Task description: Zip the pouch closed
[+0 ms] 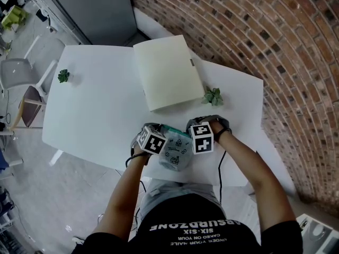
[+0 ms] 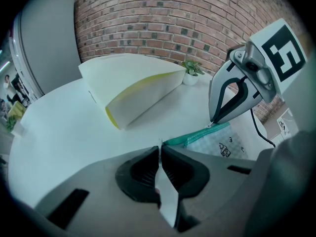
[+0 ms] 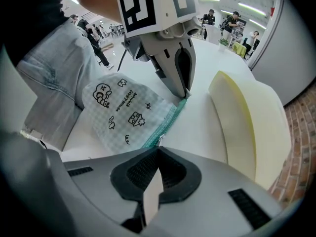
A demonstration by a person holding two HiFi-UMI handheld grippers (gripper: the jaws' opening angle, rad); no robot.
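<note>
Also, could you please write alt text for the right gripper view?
The right gripper, jaws shut, pinches the zipper pull of a checked pouch on a white table. The left gripper pinches the pouch's far end; a cream folder lies alongside.

Wearing a black T-shirt (image 1: 196, 232) with white lettering and pale grey trousers (image 1: 168, 192). Carrying a white cube (image 1: 202, 138) of black square markers above each grey-shelled claw, left claw (image 2: 160, 149) and right claw (image 3: 158, 152). Showing black ribbed pads (image 3: 140, 174) inside. Trailing a black cable (image 1: 220, 169) behind the right claw.
</note>
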